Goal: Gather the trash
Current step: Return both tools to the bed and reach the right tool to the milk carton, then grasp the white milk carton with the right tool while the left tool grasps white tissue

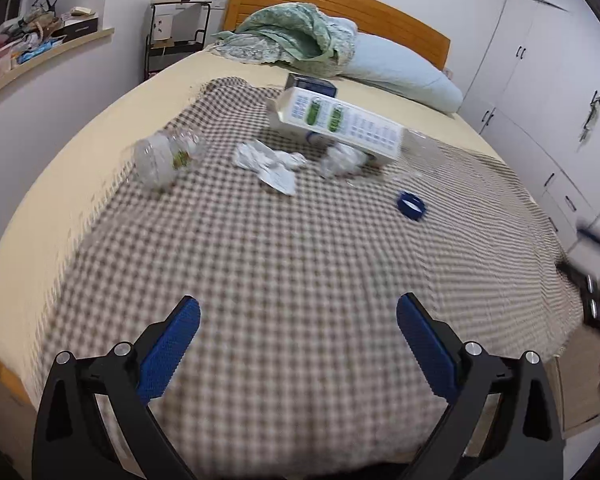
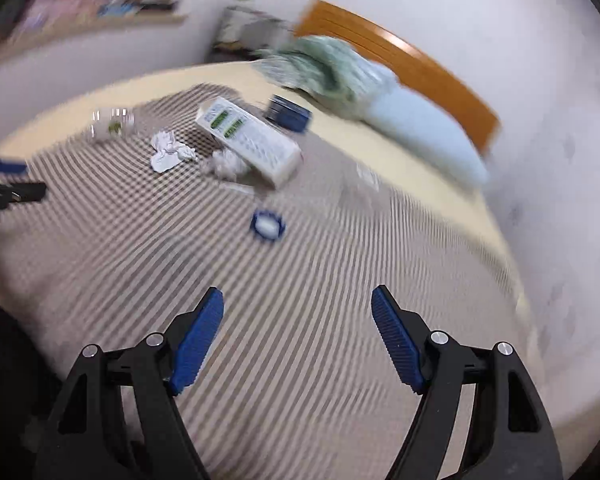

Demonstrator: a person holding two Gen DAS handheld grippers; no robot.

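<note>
Trash lies on a checked blanket [image 1: 284, 280] on a bed. A clear plastic bottle [image 1: 164, 158] lies at the left. Crumpled white paper [image 1: 272, 162] lies mid-bed, a second crumpled wad [image 1: 342, 162] beside it. A long white carton [image 1: 340, 122] with green print rests tilted over them. A blue cap [image 1: 411, 206] lies to the right. My left gripper [image 1: 298, 320] is open and empty over the near blanket. My right gripper [image 2: 298, 308] is open and empty; its blurred view shows the cap [image 2: 268, 226], carton [image 2: 252, 140], paper [image 2: 170, 152] and bottle [image 2: 112, 122].
A dark blue box [image 1: 312, 82] sits behind the carton. A green quilt [image 1: 296, 36] and pale pillow [image 1: 404, 72] lie by the wooden headboard [image 1: 340, 0]. White wardrobes [image 1: 540, 92] stand at the right, a cluttered shelf [image 1: 40, 48] at the left.
</note>
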